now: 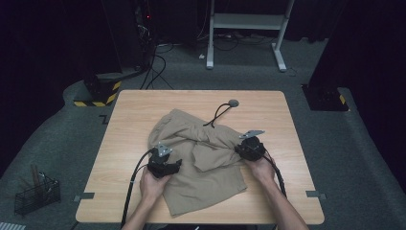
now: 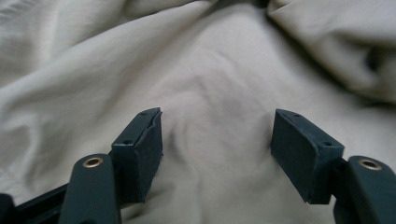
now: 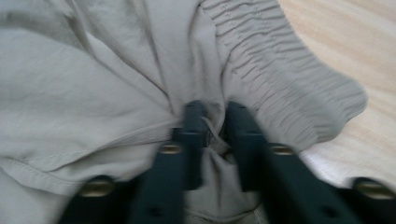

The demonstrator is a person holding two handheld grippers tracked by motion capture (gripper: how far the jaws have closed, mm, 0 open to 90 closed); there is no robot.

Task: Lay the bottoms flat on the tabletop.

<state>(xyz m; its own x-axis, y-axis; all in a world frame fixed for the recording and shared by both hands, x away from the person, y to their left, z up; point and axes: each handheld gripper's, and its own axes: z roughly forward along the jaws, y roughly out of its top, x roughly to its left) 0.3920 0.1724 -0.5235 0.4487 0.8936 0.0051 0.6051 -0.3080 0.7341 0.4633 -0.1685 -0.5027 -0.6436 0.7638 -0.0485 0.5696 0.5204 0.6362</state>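
Left tongs released over shorts — right tongs apparently clenching waistband fabric.

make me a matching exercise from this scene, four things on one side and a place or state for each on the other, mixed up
Things:
1. left gripper
2. right gripper
3. black cord
4. wire basket

Places or states:
A. on the floor left of the table
B. jaws apart above the cloth
C. on the table beyond the shorts
D. clamped on cloth beside the elastic waistband

Pairs: 1-B, 2-D, 3-C, 4-A

The beige shorts lie crumpled on the wooden table.
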